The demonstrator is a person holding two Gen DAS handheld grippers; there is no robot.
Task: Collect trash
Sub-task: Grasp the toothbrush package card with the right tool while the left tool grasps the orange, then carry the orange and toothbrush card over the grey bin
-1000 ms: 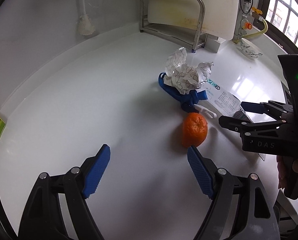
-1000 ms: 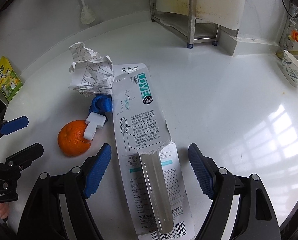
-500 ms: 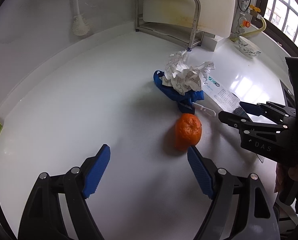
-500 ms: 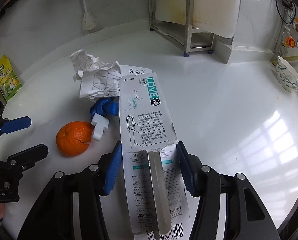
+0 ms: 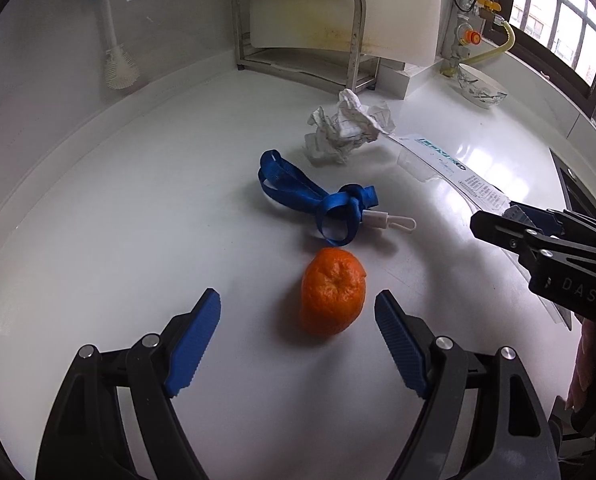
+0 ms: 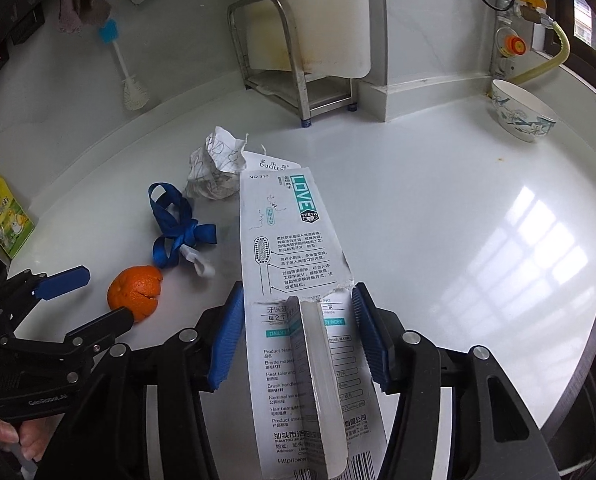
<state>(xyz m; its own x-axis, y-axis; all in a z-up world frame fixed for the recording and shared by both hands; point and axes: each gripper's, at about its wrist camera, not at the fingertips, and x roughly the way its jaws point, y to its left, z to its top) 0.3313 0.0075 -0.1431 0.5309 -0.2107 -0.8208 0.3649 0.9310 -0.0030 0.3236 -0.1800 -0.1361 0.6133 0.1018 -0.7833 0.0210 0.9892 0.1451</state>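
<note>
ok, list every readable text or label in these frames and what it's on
"DUOLE…" – top of the toothbrush package, last letters hidden
"NO 310" – same package
"LOVE" and "TEETH" – its teal logo
"Product Name", "Brush handle" – its spec table; the smaller print and Chinese lines are too fine to read
"DAS" – body of the right tool
"GenRobot.AI" – body of the left tool
Yellow-green packet: print blurred

Beside the orange tangerine [image 5: 333, 297] lay a royal-blue ribbon [image 5: 310, 196]; beyond it, crumpled white paper [image 5: 346, 128] bore dark scribbles, and white packaging [image 6: 294, 264] carried teal lettering.
</note>
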